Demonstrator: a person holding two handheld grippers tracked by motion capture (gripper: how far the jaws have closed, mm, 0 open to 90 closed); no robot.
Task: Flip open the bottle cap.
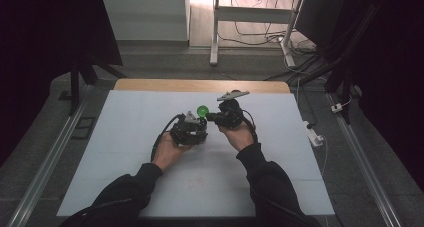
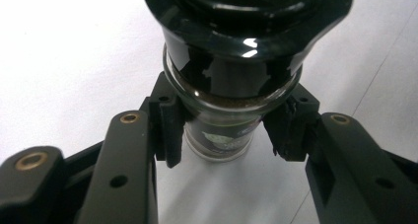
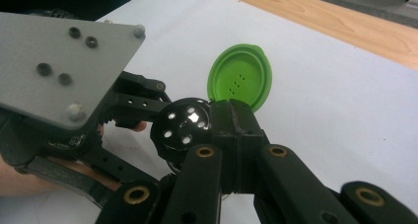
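The jar's black cap is cut off at the top edge, its label too blurred to read.

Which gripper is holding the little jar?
The left gripper: its pads clamp the glass jar below its black cap. The right gripper has shut jaws by the jar's open green lid.

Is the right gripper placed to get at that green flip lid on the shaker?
Probably yes. The right gripper sits shut right at the lid's hinge on the black sifter top, with the green flip lid standing open just beyond its fingers. The left gripper clamps the jar lower down, clear of the lid.
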